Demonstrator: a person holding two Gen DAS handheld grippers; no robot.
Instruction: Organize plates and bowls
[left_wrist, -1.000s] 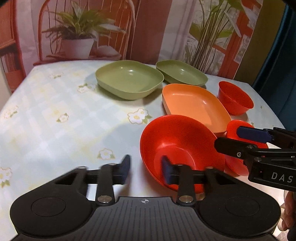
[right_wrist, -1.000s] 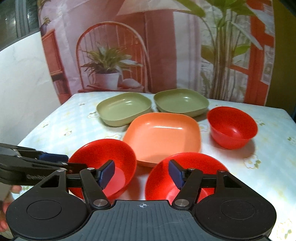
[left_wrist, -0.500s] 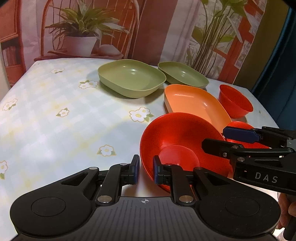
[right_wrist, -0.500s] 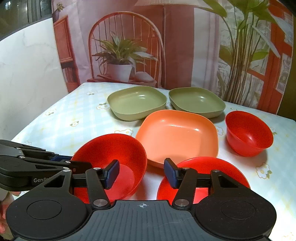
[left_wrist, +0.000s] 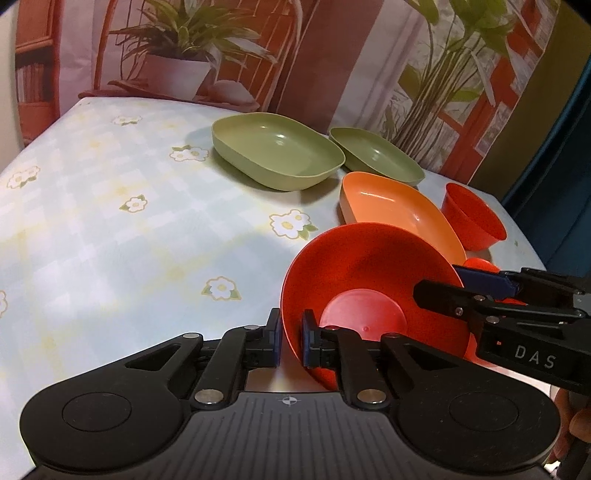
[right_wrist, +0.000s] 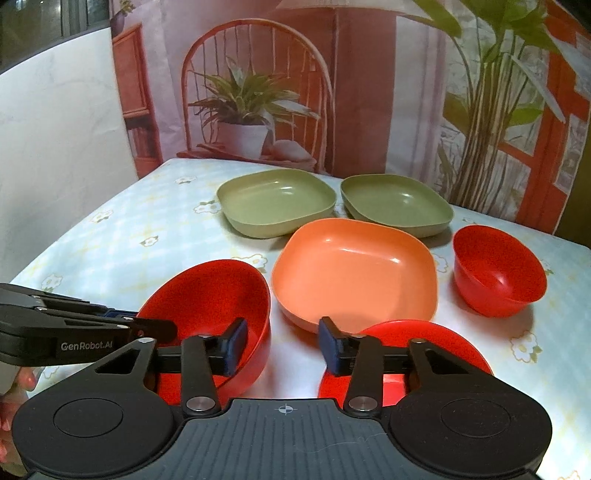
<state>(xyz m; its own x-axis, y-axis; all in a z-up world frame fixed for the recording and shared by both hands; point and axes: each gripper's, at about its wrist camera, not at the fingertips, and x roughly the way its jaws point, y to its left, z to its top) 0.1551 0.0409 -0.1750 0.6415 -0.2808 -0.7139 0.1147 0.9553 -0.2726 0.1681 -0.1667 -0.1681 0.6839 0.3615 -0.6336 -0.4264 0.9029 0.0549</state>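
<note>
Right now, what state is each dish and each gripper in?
Left gripper: shut on near red bowl's rim.
Near red bowl: gripped, tilted.
Right gripper: jaws just closing, nothing pinched.
Red plate: flat, untouched.
Small red bowl: upright, empty.
Orange dish: empty.
Two green dishes: empty, side by side.
</note>
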